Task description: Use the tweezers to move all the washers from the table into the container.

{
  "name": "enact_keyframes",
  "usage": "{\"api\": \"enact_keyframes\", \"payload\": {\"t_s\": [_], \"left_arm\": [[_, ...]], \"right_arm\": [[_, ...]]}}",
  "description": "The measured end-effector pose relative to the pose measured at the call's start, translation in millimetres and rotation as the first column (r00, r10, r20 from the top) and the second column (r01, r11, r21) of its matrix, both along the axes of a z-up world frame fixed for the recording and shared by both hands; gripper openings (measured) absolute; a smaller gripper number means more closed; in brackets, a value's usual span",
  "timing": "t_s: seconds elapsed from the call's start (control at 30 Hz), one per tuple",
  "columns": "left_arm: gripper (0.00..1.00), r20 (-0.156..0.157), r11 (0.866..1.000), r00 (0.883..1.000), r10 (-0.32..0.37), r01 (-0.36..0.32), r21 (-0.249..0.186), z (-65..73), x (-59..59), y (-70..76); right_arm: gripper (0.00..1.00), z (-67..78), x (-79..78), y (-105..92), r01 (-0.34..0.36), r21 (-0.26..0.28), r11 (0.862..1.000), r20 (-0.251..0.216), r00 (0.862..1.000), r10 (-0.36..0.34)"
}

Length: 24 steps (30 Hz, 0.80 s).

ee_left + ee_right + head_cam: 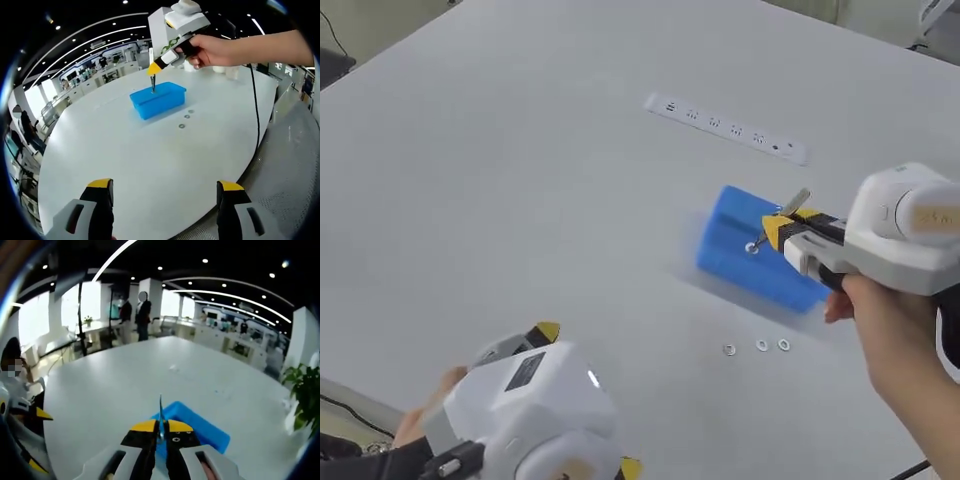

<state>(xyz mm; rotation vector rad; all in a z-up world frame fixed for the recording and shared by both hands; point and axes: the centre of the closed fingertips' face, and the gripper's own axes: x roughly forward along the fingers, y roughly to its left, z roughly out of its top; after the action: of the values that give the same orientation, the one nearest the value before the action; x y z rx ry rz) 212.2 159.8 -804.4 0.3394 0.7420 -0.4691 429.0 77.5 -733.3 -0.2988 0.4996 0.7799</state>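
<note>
**Tool position.** The tweezers (pixel 798 201) are clamped between the closed jaws of the right gripper (pixel 782 228), right of centre in the head view. Their tips hang over the open top of the blue container (pixel 760 288). A small ring at the tips appears to be a washer (pixel 752 247) (too small to confirm the pinch). The likely reason for this hold is that, with the tips inside the container's outline, a released washer would drop in and not onto the bench (pixel 520 180).

**Orientation.** In the left gripper view the tweezers' long axis runs close to vertical, tips down toward the container. In the head view the same axis slants from the blunt end at upper right to the tips at lower left.

**Outstanding parts.** Three loose washers (pixel 762 345) lie in a short row on the bench, below the container in the head view, near its wall but apart from it.

**Idle tool.** The left gripper (pixel 165 186) has its jaws spread and grasps nothing. It sits at the lower left of the head view, well apart from the container, probably to keep the working area free.

**Surroundings.** A white power strip (pixel 725 128) lies above the container in the head view, well apart from it.
</note>
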Motion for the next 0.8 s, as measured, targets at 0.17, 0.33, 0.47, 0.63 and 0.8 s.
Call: {"api": "enact_keyframes", "payload": {"t_s": [0.17, 0.33, 0.47, 0.63, 0.8], "left_arm": [[0.86, 0.005, 1.0, 1.0, -0.004, 0.004, -0.006, 1.0, 0.3, -0.9], [0.86, 0.0, 1.0, 1.0, -0.003, 0.003, -0.006, -0.1, -0.2, -0.9], [0.86, 0.0, 1.0, 1.0, -0.007, 0.007, -0.001, -0.5, -0.4, -1.1], [0.86, -0.007, 1.0, 1.0, -0.01, 0.01, 0.001, -1.9, -1.2, -1.4], [0.86, -0.026, 1.0, 0.999, -0.023, 0.023, -0.001, -4.5, -3.5, -4.4]], "right_arm": [[0.02, -8.4, 10.7, 1.6, 0.021, 0.0, 1.0, -0.012, 1.0, -0.021], [0.02, -20.4, 17.9, 3.8, 0.022, -0.02, 1.0, -0.016, 1.0, -0.022], [0.02, -30.1, 20.7, 4.8, 0.03, -0.022, 0.999, -0.037, 0.999, -0.03], [0.02, -44.6, 21.1, 5.2, 0.025, -0.034, 0.999, -0.054, 0.998, -0.027], [0.02, -58.5, 21.9, 5.7, 0.018, -0.047, 0.999, -0.079, 0.997, -0.022]]}}
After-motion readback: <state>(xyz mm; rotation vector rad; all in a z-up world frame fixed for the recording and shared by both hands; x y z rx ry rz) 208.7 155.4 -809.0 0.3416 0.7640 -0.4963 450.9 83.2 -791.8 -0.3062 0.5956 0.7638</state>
